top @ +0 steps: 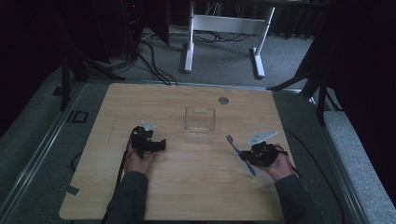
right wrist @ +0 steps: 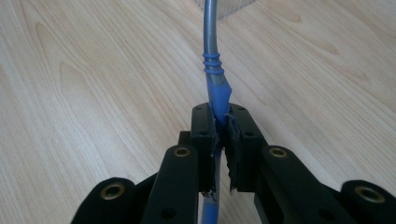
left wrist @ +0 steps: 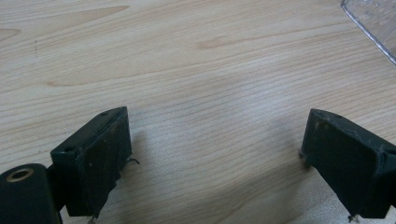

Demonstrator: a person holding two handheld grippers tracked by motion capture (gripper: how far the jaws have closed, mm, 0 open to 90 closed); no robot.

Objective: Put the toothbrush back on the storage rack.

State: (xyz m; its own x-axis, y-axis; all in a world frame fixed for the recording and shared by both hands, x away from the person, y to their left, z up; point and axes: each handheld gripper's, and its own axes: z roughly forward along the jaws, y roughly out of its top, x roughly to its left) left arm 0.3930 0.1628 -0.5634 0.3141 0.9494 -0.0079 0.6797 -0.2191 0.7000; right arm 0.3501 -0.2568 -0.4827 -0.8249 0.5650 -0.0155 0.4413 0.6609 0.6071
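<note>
High view: two hand-held grippers on a wooden table [top: 187, 186]
Right gripper [top: 247, 156] clamps a blue toothbrush [top: 240, 154], brush head at 11 o'clock; left gripper [top: 161, 144] gapes, empty

Light wooden table [top: 196, 186] under my tools; clear plastic box [top: 200, 120] stands near middle; small grey round cap [top: 223, 100] set near far edge.

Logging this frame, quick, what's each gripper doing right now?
Left gripper: open, holding nothing, over the table.
Right gripper: closed on the blue toothbrush.
</note>
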